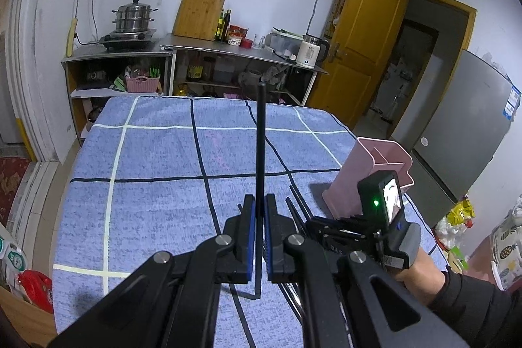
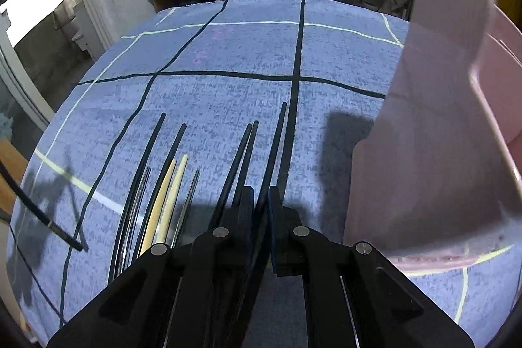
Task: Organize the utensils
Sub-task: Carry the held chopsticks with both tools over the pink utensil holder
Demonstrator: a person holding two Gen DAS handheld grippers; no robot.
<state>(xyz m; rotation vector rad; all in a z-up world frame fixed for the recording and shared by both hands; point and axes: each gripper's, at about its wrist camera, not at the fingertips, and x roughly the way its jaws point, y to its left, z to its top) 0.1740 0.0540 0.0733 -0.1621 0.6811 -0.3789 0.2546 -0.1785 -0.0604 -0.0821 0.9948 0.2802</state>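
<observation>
My left gripper (image 1: 260,201) is shut on a black chopstick (image 1: 261,136), which stands upright between its blue pads with its lower end near the blue checked cloth (image 1: 156,185). The same chopstick (image 2: 49,224) shows at the left edge of the right wrist view. My right gripper (image 2: 261,194) points down at the cloth, shut on another black chopstick (image 2: 277,142) that slants forward. Several loose chopsticks lie left of it: a black pair (image 2: 243,158), a cream pair (image 2: 173,191), metal ones (image 2: 192,194). A pink utensil holder (image 2: 434,126) stands close on the right, divided into compartments (image 1: 381,162).
A hand (image 1: 421,269) in a dark sleeve grips the right tool. Beyond the table's far edge are steel counters with a steamer pot (image 1: 133,18), a cutting board (image 1: 199,10) and a kettle (image 1: 310,52). A grey fridge (image 1: 463,132) and an open door stand to the right.
</observation>
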